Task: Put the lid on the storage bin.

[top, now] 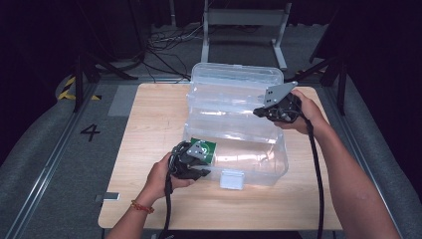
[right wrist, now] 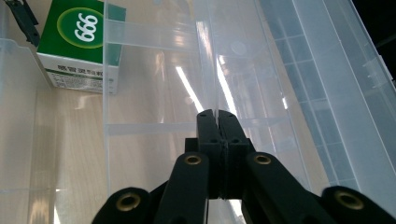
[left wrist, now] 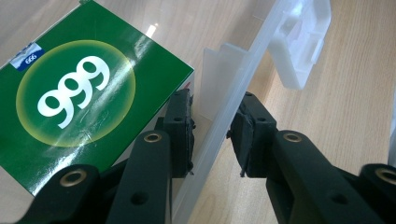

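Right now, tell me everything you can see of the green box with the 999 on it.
The green box is a small rectangular carton, glossy green on top with white "999" in a yellow-green circle and a small blue-and-white tag at one corner; one side is white with fine print. It lies flat inside the clear plastic bin, in its near-left corner. The left gripper straddles the bin wall beside it, one finger inside, close by the carton.

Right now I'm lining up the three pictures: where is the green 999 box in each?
High view: green 999 box in the clear bin's near-left corner, by the left claw.
Left gripper view: upper left.
Right gripper view: top left.
Shared landmark: the bin wall.
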Demonstrator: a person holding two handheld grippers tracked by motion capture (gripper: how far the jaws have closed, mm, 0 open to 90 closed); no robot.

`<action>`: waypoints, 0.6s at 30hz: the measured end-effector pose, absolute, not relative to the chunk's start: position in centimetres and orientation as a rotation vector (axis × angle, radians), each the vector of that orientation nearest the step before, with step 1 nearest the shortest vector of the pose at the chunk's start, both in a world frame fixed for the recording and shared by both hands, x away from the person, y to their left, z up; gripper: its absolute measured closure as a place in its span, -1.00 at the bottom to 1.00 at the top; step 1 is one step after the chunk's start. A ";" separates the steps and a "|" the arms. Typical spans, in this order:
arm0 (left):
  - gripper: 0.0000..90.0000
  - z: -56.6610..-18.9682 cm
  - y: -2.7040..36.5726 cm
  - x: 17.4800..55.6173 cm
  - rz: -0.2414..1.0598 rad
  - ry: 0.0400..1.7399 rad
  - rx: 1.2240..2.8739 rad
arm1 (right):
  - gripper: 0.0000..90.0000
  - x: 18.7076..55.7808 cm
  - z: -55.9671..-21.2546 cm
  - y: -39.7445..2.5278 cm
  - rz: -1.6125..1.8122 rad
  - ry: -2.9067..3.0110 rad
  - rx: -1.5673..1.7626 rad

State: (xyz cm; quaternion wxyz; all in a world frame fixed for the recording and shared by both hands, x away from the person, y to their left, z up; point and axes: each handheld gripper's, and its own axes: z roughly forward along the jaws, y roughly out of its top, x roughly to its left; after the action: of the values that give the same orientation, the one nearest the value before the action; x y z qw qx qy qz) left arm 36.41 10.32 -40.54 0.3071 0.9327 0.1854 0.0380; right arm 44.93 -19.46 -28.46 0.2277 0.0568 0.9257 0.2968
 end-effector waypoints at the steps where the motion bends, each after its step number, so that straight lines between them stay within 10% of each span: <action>1: 0.55 -40.5 10.3 36.4 0.101 0.491 2.467 | 1.00 44.8 -28.5 -19.5 0.818 2.547 0.156; 18: 0.55 -40.5 10.3 36.4 0.104 0.486 2.473 | 1.00 43.7 -28.5 -19.6 0.840 2.541 0.150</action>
State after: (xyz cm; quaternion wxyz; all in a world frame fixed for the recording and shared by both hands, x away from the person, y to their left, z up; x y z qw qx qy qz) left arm 36.44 10.26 -40.52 0.3048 0.9338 0.1834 0.0391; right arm 43.73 -19.61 -28.48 0.2284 0.0545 0.9229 0.3051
